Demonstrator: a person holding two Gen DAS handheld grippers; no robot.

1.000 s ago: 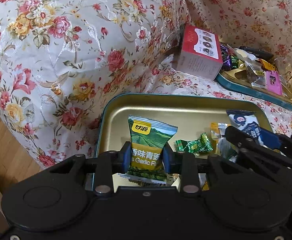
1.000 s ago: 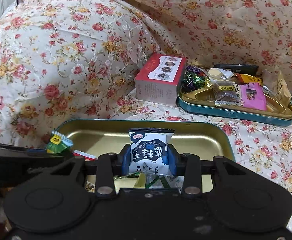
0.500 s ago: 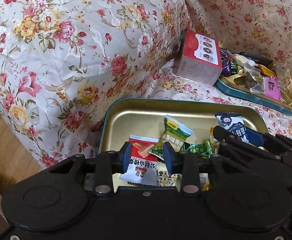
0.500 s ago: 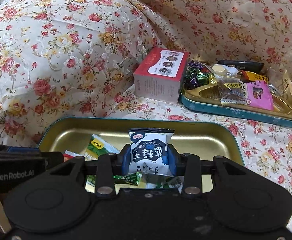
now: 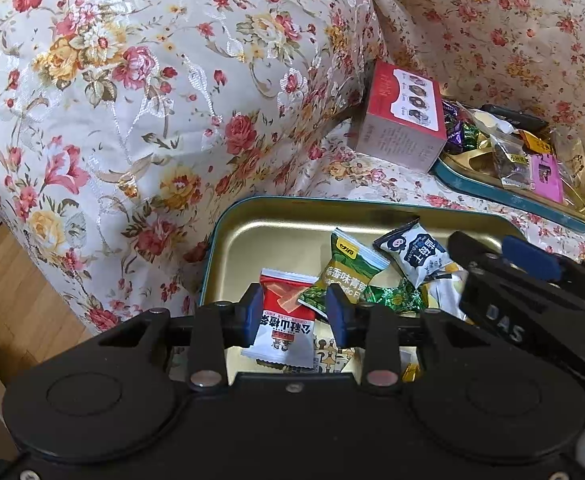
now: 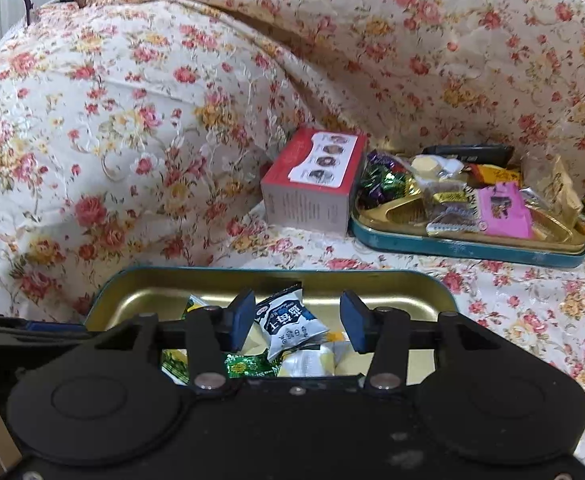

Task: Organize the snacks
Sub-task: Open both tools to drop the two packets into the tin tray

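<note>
A red-and-white snack packet (image 5: pixel 282 322) is seen between the blue pads of the left gripper (image 5: pixel 294 314), over the near end of the gold tin tray (image 5: pixel 276 236); whether the pads press it cannot be told. The right gripper (image 6: pixel 298 318) is opening, its pads apart from the navy-and-white packet (image 6: pixel 290 326), which is tilted on the snacks in the tray.

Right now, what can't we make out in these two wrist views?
- Near end of the gold tin, both views: covered by the gripper bodies.
- Red-and-white packet, left view: whether the left gripper fingers press it.
- Far tray, right view: wrappers piled together, labels too small.
</note>
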